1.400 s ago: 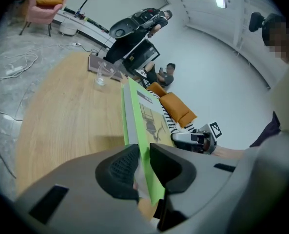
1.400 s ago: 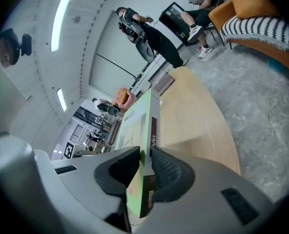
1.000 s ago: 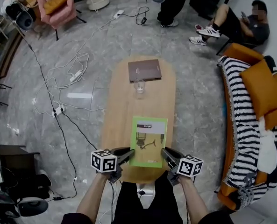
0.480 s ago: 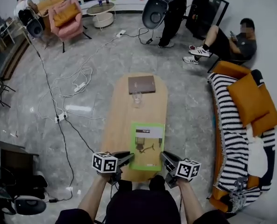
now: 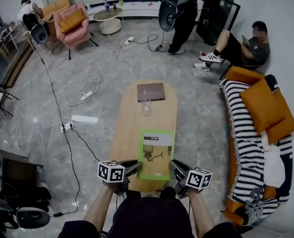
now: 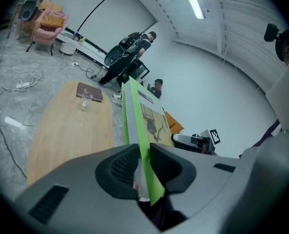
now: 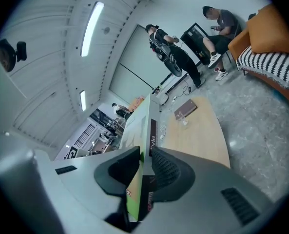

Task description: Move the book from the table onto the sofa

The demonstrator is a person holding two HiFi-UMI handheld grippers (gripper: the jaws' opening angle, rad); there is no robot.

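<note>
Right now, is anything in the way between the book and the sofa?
Nothing visible. The left claw and right claw hold the book over the table; only bare floor lies between it and the sofa at right. Orange cushions and a white cloth cover part of the seat.

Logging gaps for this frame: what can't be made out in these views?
Green book: cover print too small in head view; gripped edges hidden inside the left hand-held gripper and right hand-held gripper.
Glass: too small in head view to tell contents.
Sofa: seat partly covered by cushions, head view.
</note>
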